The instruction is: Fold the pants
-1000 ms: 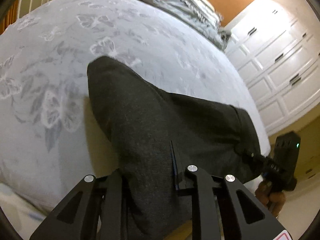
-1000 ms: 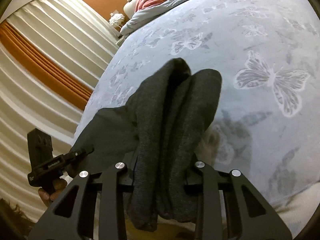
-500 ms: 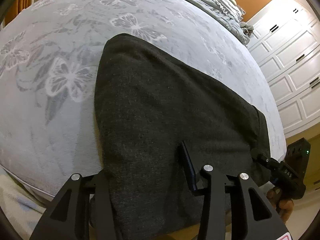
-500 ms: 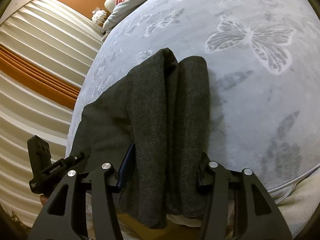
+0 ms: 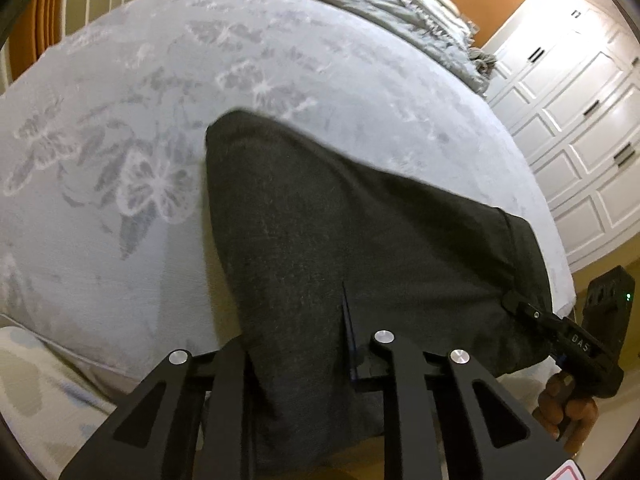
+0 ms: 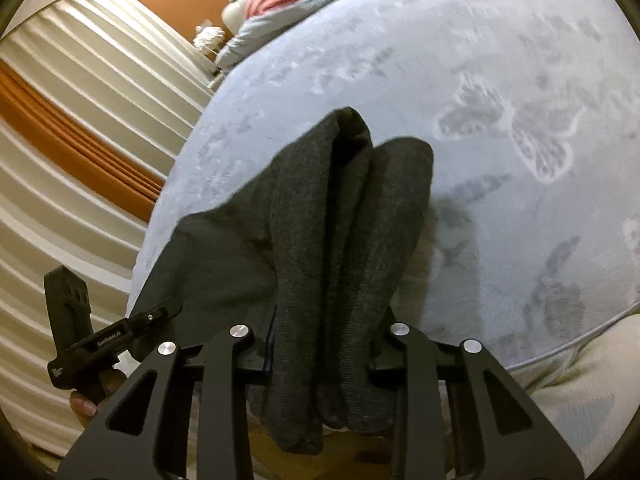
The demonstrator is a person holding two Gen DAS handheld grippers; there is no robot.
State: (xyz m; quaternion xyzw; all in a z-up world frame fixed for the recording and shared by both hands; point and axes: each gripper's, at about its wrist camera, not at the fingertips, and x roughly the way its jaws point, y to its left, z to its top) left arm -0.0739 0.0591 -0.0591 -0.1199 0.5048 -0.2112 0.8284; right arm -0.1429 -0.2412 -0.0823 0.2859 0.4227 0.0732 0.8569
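Left gripper (image 5: 296, 344), bottom centre of its view, has just been closing and is clenched on the dark grey pants (image 5: 360, 240). Right gripper (image 6: 328, 332), likewise closing, grasps the bunched legs. Beyond, mid-frame, the pants rest on the butterfly-patterned bed (image 5: 120, 200); white wardrobe (image 5: 580, 120) upper right.

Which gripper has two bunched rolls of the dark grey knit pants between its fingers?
The right gripper; the left gripper pinches one flat layer. Both pairs of jaws have just been closing on the pants.
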